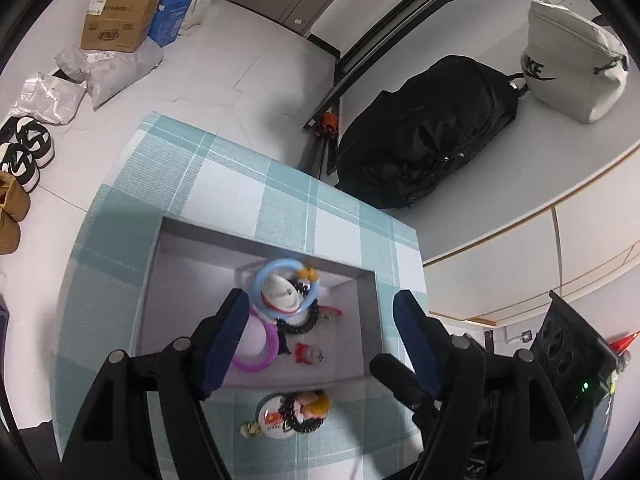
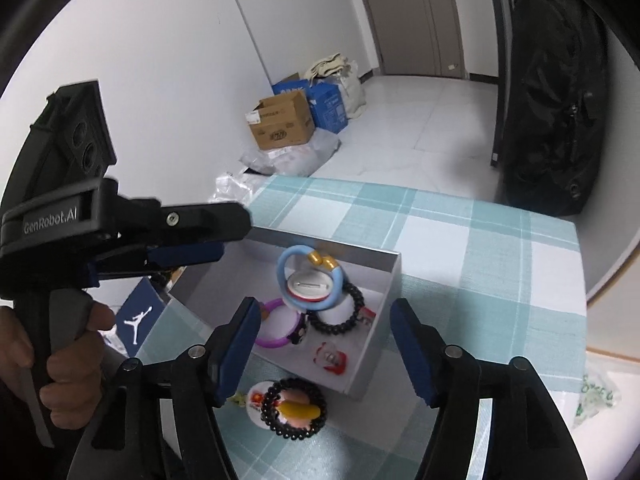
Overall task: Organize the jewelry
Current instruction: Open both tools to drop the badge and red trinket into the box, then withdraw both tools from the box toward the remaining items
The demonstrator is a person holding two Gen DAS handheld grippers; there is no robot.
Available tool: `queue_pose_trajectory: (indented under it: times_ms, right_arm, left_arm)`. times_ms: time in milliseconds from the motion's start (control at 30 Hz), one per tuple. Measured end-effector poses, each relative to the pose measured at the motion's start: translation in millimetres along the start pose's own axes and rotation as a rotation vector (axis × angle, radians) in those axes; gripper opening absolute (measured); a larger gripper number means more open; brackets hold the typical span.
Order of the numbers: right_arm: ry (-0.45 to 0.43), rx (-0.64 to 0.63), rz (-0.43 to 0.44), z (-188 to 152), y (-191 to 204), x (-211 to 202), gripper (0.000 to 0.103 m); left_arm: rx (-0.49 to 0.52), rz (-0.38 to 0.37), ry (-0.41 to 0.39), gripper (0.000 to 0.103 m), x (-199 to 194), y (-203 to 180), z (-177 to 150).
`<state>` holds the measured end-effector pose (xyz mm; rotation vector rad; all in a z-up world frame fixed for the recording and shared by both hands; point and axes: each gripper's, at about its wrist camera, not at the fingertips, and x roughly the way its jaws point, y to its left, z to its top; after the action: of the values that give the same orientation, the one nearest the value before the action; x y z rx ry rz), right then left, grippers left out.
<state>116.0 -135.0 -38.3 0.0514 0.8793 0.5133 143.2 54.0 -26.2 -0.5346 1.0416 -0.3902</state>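
On the checked table (image 2: 480,240), the grey box (image 2: 384,320) at frame centre already holds bangles, while both tools, left tool (image 1: 320,344) and right tool (image 2: 324,344), gape empty, so gathering the beaded bracelet cluster (image 2: 290,408) lying outside, lower centre, seems next.

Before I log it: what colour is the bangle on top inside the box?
Light blue bangle with gold beads, clearest in the right wrist view.

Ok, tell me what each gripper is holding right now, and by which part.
Nothing. The left gripper and right gripper are both open and hold nothing, above the grey box of jewelry.
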Motion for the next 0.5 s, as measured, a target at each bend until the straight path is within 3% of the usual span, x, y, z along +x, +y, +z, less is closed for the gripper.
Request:
queue_pose_trajectory:
  times_ms: [133, 333, 500]
  right_arm:
    - [-0.018, 0.019, -0.035, -6, -2, -9, 0.082]
    - [-0.038, 0.003, -0.041, -17, -1, -22, 0.083]
    - [-0.050, 0.002, -0.033, -29, 2, -32, 0.083]
  left_arm:
    - [0.029, 0.033, -0.023, 0.070, -11, -1, -10]
    - [0.092, 0.063, -0.046, 0.070, -26, 1, -28]
    - [0.077, 0.078, -0.039, 0.070, -30, 10, -42]
